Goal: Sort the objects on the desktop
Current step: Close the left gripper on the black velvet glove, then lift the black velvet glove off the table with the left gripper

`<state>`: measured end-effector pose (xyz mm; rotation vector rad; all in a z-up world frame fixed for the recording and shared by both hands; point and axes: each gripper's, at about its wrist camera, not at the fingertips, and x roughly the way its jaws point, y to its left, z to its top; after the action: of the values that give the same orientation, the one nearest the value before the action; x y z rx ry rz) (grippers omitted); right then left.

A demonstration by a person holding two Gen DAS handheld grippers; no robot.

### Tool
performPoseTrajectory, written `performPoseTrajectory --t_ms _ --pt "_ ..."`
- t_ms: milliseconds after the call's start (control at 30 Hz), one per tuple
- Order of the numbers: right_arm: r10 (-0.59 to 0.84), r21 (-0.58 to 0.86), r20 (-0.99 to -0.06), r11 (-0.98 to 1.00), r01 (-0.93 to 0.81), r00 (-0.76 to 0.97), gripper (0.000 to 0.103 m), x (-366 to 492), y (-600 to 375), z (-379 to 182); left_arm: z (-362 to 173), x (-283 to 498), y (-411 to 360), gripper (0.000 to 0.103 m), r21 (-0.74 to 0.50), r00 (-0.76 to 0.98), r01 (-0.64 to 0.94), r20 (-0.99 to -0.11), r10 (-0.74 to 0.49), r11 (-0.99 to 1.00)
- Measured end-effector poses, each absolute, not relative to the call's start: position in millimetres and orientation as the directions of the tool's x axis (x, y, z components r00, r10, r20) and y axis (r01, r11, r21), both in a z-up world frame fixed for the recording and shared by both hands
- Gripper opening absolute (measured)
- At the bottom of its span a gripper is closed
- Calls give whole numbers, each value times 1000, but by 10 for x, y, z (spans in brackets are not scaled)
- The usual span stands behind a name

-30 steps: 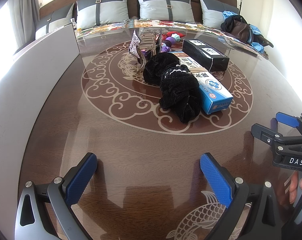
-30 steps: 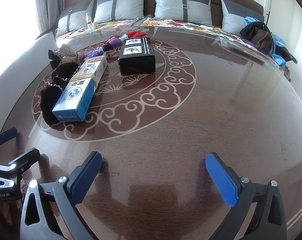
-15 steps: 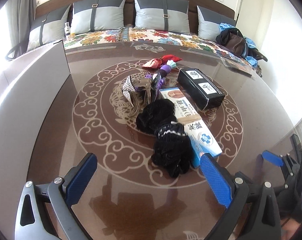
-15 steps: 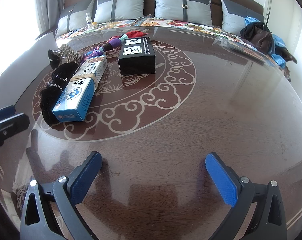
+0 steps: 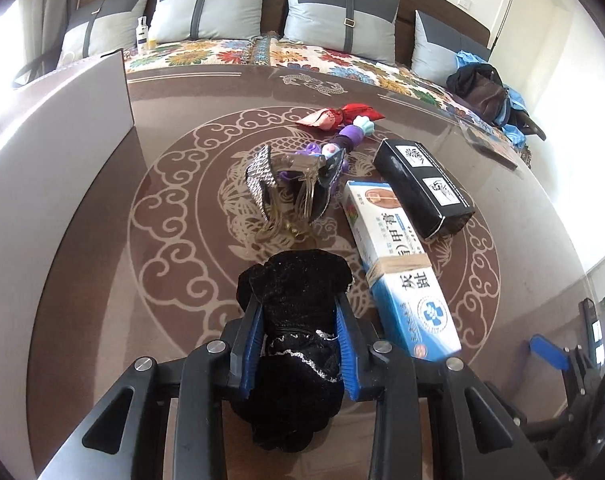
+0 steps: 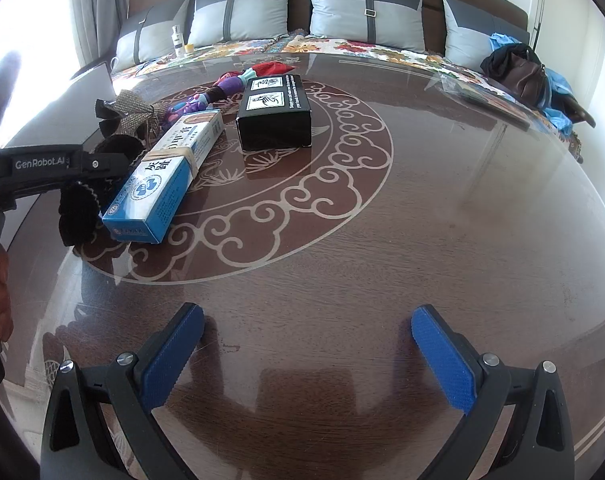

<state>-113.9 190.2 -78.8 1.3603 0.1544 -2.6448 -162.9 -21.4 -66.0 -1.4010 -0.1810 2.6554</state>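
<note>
My left gripper (image 5: 298, 344) is closing on the black velvet pouch (image 5: 298, 320), pads pressing it. My right gripper (image 6: 306, 356) stands apart over bare table (image 6: 442, 220); the blue box (image 6: 162, 184) sits at ten o'clock.

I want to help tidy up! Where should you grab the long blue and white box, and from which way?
I'd grab the blue and white box across its narrow width, near the middle by the tan band, coming down from above. It lies flat on the table, long and slim, so its long sides suit flat pads. The free right gripper seems handiest; the black fluffy thing crowds the other side.
</note>
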Motion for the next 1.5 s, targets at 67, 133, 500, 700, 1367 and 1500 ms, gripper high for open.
performPoseTrajectory --t_ms 67,133,500,700,1367,1500 --pt "-97 -17 -814 -981 191 -572 103 -1140 1902 -789 -664 -1456 -333 33 -149 -557 -49 -816 151 -988" --pt "-97 -17 -814 -981 191 -572 103 -1140 1903 -789 -679 -1311 -465 33 -137 -556 -21 -822 125 -990" --pt "-97 -17 -814 -981 191 -572 103 -1141 1904 -789 -795 -1293 -472 61 -56 -522 -76 -849 87 -996" --pt "-97 -17 -814 -981 191 -572 103 -1141 1904 -790 -835 -1375 -426 78 7 -513 -95 -857 43 -995" --pt "-97 -17 -814 -981 191 -572 103 -1141 1904 -790 -903 -1419 -538 103 3 -532 -50 -847 24 -999" --pt "-97 -17 -814 -981 191 -572 103 -1140 1904 -789 -902 -1418 -543 103 4 -540 -51 -841 24 -999"
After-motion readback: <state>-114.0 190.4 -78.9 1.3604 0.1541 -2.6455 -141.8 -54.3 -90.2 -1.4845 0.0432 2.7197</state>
